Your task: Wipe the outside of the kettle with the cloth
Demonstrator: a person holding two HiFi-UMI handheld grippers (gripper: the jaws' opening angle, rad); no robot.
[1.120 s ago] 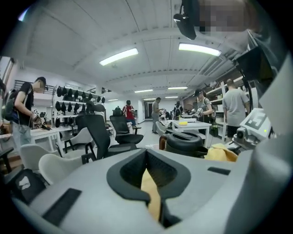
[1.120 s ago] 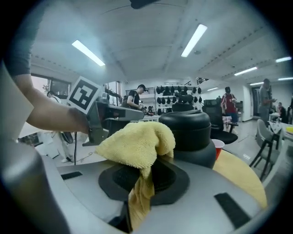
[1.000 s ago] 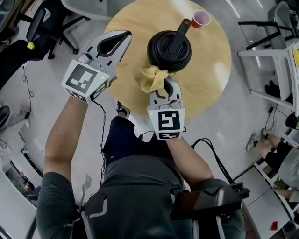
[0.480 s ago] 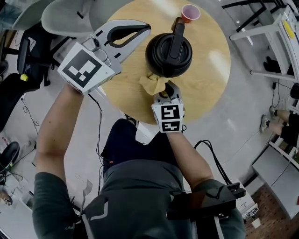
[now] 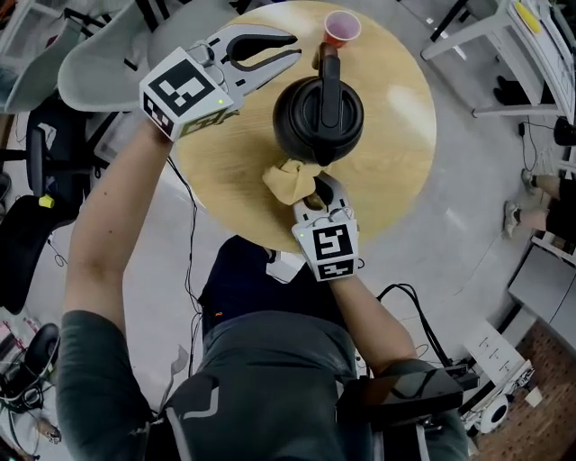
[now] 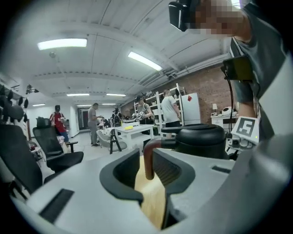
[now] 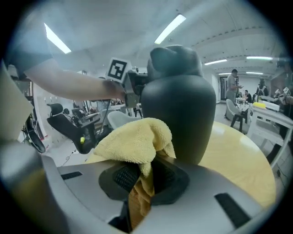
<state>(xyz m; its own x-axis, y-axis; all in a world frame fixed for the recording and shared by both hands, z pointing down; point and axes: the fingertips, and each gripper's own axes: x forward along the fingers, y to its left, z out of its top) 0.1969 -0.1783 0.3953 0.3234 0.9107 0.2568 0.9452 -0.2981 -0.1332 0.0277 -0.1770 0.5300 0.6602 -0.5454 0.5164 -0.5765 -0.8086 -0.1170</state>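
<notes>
A black kettle stands on the round wooden table, its handle running over the lid. My right gripper is shut on a yellow cloth, and the cloth is bunched against the kettle's near side. In the right gripper view the cloth spills over the gripper. My left gripper is at the far left of the kettle, its jaws opening with nothing between them. In the left gripper view this gripper lines up with the brownish handle end, which stands just past the gap.
A pink cup stands on the table just beyond the kettle's handle. A grey chair sits at the table's left, a black office chair further left. White desks and shelving are at the right. People stand far off.
My left gripper has swung toward the far side of the table, up to the kettle's handle end, and its jaws have parted. The right gripper keeps the cloth at the kettle's near side.
</notes>
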